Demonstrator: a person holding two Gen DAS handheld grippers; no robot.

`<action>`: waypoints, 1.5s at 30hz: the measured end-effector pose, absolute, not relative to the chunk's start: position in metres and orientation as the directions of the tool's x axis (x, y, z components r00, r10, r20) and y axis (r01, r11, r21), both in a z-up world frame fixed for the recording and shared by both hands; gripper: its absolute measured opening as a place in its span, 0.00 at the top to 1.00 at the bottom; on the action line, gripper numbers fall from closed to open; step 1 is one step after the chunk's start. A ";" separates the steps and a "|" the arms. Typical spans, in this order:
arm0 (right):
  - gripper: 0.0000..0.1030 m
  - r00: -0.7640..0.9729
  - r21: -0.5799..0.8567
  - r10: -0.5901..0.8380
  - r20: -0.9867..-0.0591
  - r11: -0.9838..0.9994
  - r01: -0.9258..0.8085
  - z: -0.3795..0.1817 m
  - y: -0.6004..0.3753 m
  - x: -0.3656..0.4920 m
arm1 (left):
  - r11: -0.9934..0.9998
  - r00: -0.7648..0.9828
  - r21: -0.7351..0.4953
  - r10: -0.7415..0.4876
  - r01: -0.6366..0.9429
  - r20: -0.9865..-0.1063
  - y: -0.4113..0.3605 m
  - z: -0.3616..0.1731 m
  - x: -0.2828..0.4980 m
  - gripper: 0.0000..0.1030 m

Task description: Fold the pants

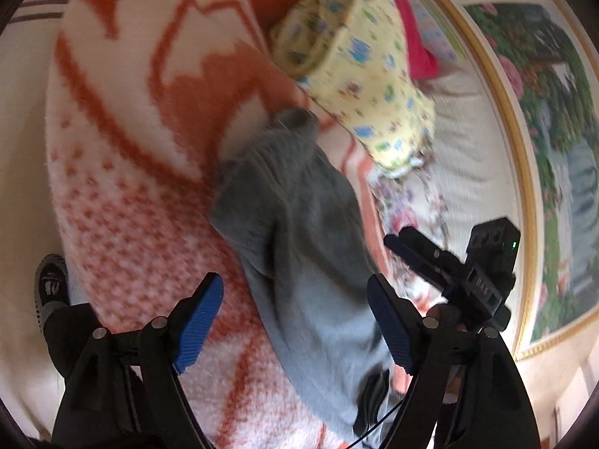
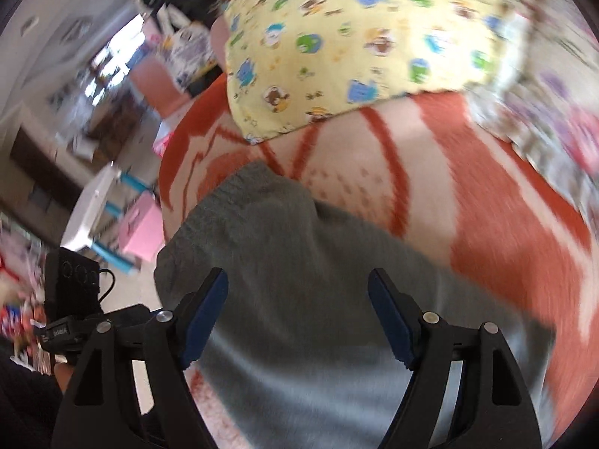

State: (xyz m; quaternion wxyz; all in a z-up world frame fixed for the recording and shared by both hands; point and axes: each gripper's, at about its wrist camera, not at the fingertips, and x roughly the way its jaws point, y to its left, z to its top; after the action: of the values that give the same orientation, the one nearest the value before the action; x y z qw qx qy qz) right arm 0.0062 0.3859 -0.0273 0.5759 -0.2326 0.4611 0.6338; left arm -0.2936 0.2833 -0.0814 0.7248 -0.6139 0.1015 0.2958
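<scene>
Grey knitted pants [image 1: 299,232] lie spread on an orange-and-white fleece blanket [image 1: 123,172] covering the bed, probably laid flat so they can be folded. In the left wrist view their long axis runs from the ribbed end at centre frame down to the lower middle edge, between the fingers of the left gripper [image 1: 295,325], which hangs spread wide and empty above them. The right gripper [image 2: 299,321] is likewise parted over the cloth, holding nothing. A yellow cartoon-print pillow [image 2: 359,45] sits beyond the pants, towards the top of the frame.
</scene>
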 end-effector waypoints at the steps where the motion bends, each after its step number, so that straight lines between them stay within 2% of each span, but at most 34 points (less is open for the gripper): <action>1: 0.24 -0.236 0.315 0.503 -0.832 0.076 -0.946 -0.029 0.396 0.007 | 0.051 0.793 -0.824 0.313 -0.564 -0.523 0.284 -0.083 -0.294 0.22; 7: 0.24 -0.262 0.268 0.392 -0.882 -0.042 -0.963 -0.041 0.457 -0.001 | -0.060 0.748 -0.811 0.353 -0.582 -0.563 0.290 -0.094 -0.290 0.22; 19: 0.25 -0.284 0.232 0.194 -0.939 -0.253 -0.939 -0.088 0.532 -0.046 | -0.082 0.712 -0.796 0.400 -0.600 -0.577 0.313 -0.100 -0.280 0.21; 22: 0.30 -0.267 0.207 0.188 -0.945 -0.287 -0.935 -0.097 0.530 -0.054 | -0.061 0.700 -0.784 0.413 -0.617 -0.583 0.317 -0.100 -0.274 0.21; 24: 0.41 -0.279 0.212 0.204 -0.938 -0.299 -0.930 -0.095 0.525 -0.056 | -0.053 0.695 -0.782 0.424 -0.621 -0.581 0.318 -0.100 -0.272 0.21; 26: 0.59 -0.284 0.213 0.214 -0.935 -0.299 -0.930 -0.093 0.521 -0.056 | -0.043 0.685 -0.772 0.432 -0.634 -0.587 0.319 -0.098 -0.268 0.21; 27: 0.64 -0.295 0.224 0.216 -0.931 -0.301 -0.927 -0.092 0.519 -0.056 | -0.035 0.680 -0.766 0.436 -0.642 -0.589 0.319 -0.097 -0.266 0.21; 28: 0.72 -0.304 0.232 0.219 -0.927 -0.304 -0.924 -0.090 0.518 -0.057 | -0.027 0.679 -0.764 0.440 -0.645 -0.588 0.320 -0.095 -0.264 0.23; 29: 0.75 -0.302 0.227 0.229 -0.925 -0.304 -0.925 -0.088 0.516 -0.057 | -0.015 0.680 -0.763 0.444 -0.646 -0.584 0.320 -0.095 -0.263 0.28; 31: 0.78 -0.305 0.229 0.249 -0.919 -0.294 -0.928 -0.084 0.513 -0.056 | 0.011 0.697 -0.769 0.433 -0.639 -0.572 0.323 -0.095 -0.261 0.66; 32: 0.81 -0.310 0.234 0.261 -0.914 -0.285 -0.930 -0.082 0.511 -0.055 | 0.022 0.712 -0.774 0.408 -0.633 -0.571 0.326 -0.097 -0.259 0.70; 38: 0.91 -0.347 0.277 0.336 -0.876 -0.238 -0.931 -0.058 0.488 -0.041 | 0.090 0.753 -0.796 0.402 -0.599 -0.521 0.322 -0.082 -0.255 0.77; 45: 0.92 -0.357 0.315 0.455 -0.816 -0.169 -0.934 -0.009 0.431 -0.013 | 0.229 0.818 -0.813 0.381 -0.536 -0.431 0.295 -0.035 -0.229 0.78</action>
State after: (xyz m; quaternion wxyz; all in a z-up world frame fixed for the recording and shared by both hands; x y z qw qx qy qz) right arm -0.0134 0.4313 -0.0092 0.4895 -0.2859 0.4192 0.7092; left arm -0.2290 0.2951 -0.0349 0.7808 -0.5470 0.0706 0.2934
